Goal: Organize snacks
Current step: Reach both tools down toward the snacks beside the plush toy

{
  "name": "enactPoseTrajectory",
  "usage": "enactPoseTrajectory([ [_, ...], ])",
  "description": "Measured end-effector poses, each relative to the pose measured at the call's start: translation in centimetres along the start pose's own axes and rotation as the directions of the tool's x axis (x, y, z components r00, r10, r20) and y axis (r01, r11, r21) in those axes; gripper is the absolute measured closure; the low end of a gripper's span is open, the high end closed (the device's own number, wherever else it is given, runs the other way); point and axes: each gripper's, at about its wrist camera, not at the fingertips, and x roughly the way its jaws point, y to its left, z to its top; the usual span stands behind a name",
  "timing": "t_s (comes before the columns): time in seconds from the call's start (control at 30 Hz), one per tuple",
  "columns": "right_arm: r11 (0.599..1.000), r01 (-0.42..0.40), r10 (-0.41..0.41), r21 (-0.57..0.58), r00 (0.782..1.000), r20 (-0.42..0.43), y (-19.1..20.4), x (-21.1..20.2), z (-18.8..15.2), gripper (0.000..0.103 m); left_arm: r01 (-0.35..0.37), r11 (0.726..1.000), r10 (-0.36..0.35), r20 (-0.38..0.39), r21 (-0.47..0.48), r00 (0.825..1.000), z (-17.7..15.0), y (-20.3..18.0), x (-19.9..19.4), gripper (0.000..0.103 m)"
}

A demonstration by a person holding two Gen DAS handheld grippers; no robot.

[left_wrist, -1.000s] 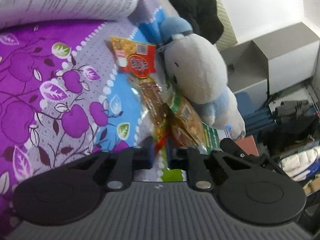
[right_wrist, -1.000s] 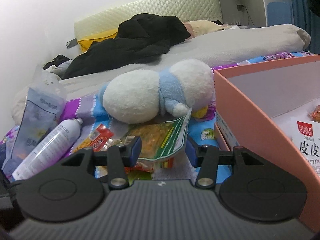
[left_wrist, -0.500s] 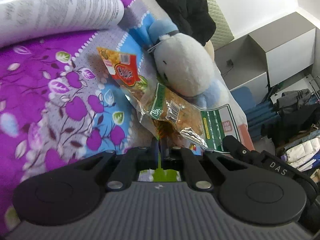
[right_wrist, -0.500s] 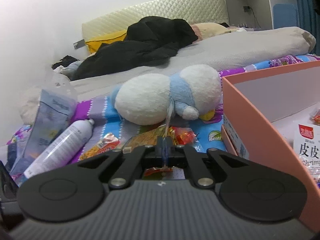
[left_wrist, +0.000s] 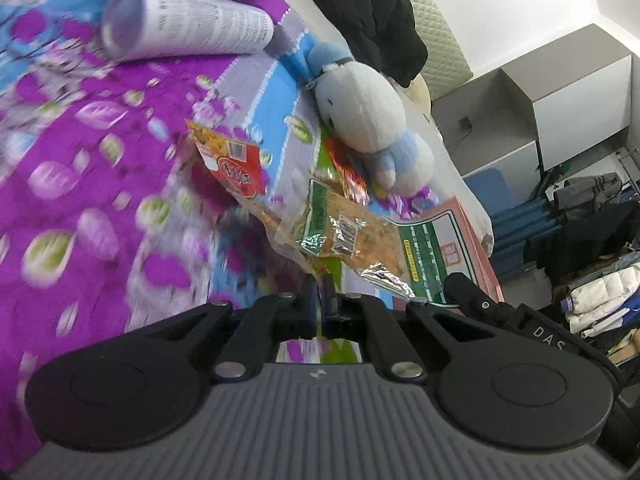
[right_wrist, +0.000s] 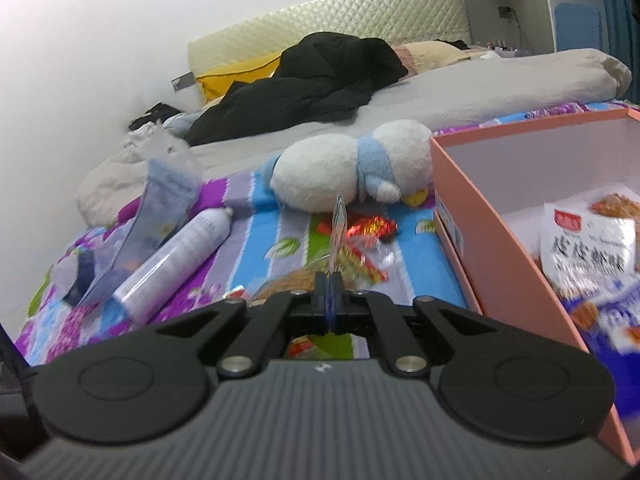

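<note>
Left wrist view: sitting just behind its claw (left_wrist: 319, 294), looking down and forward across the bed (left_wrist: 80, 168), rolled sideways, close above the sheet. Right wrist view: riding low behind its claw (right_wrist: 329, 295), facing level toward the headboard (right_wrist: 320, 20). Sharing the plush (left_wrist: 364, 116) (right_wrist: 340, 168), bottle (left_wrist: 188, 32) (right_wrist: 176, 256), box (left_wrist: 476, 240) (right_wrist: 492, 236).

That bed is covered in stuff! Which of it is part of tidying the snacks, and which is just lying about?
Part of the job:
- red snack packet, held by the left gripper
- green-labelled snack packet, held by the right gripper
- red foil sweet
- pink box with shrimp-snack bag

Just lying about:
- plush toy
- white spray bottle
- black jacket
</note>
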Motion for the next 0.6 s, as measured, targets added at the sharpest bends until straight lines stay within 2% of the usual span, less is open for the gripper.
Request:
enactPoseTrajectory([
  [0.17, 1.0, -0.01, 0.01, -0.006, 1.0, -0.02, 0.0, -2.9, -1.6, 0.1, -0.017, 1.0, 0.017, -0.016, -0.025, 1.0, -2.7, 0.2, -2.6, 0.101],
  [0.4, 1.0, -0.003, 0.004, 0.002, 0.999, -0.036, -0.8, -6.9, -3.4, 0.1, -0.048, 0.998, 0.049, -0.051, 0.027, 0.997, -5.6, -1.2, -5.4, 0.101],
  [0.6, 0.999, 0.026, -0.027, -0.022, 0.996, -0.082, -1.5, -9.5, -5.3, 0.1, -0.047, 0.999, 0.049, -0.09, 0.024, 0.995, -7.9, -1.5, -7.6, 0.101],
])
